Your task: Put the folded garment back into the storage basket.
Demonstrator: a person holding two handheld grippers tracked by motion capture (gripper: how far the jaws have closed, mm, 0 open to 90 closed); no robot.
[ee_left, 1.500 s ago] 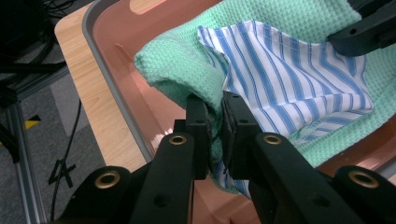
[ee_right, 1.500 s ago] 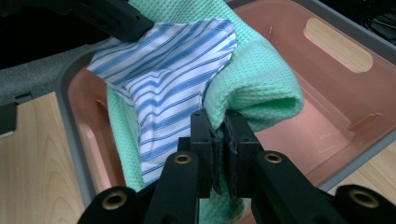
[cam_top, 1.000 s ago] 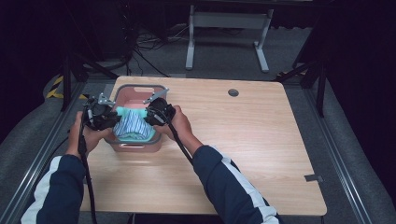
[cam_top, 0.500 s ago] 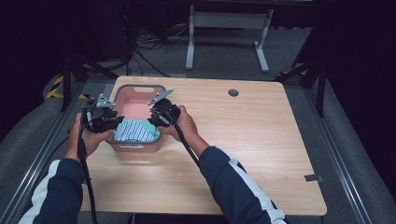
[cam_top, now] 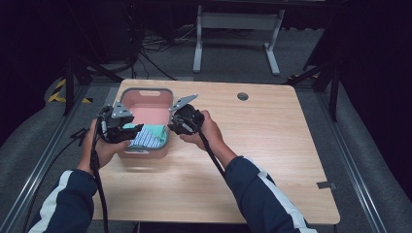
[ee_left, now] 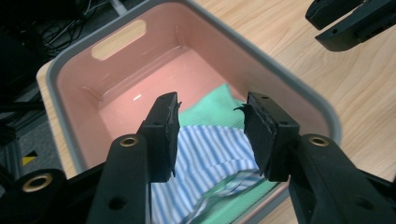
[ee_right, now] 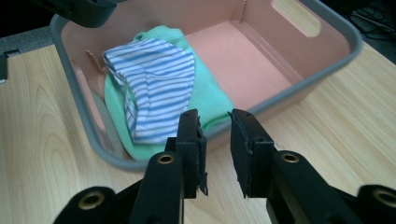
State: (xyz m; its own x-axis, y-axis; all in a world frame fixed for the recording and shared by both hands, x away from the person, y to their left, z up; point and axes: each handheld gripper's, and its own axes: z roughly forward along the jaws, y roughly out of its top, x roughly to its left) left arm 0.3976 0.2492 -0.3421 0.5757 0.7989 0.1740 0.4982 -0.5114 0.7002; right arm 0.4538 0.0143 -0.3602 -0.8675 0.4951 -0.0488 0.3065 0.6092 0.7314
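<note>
1. Left hand-held gripper point(cam_top: 127, 130) hangs over the near left part of the pink bin point(cam_top: 145, 94), its jaws apart with nothing between them. In the left gripper view the pads point(ee_left: 164, 135) stand above the striped cloth point(ee_left: 210, 154), and I cannot tell if they touch it.
2. Pink bin with grey rim stands on the tabletop point(cam_top: 272, 145) near its left edge. Its far half is bare.
3. Striped cloth, white and blue, lies on top of a green cloth point(ee_right: 205, 93) in the near end of the bin. The green one is mostly covered, so only its edges are seen; in the left gripper view both are cut off by the jaws and the lower border.
4. Right hand-held gripper point(cam_top: 182, 121) is at the right wall of the bin, just outside the rim. Its jaws are a little apart and hold nothing. In the high view its jaw tips are hard to make out.
</note>
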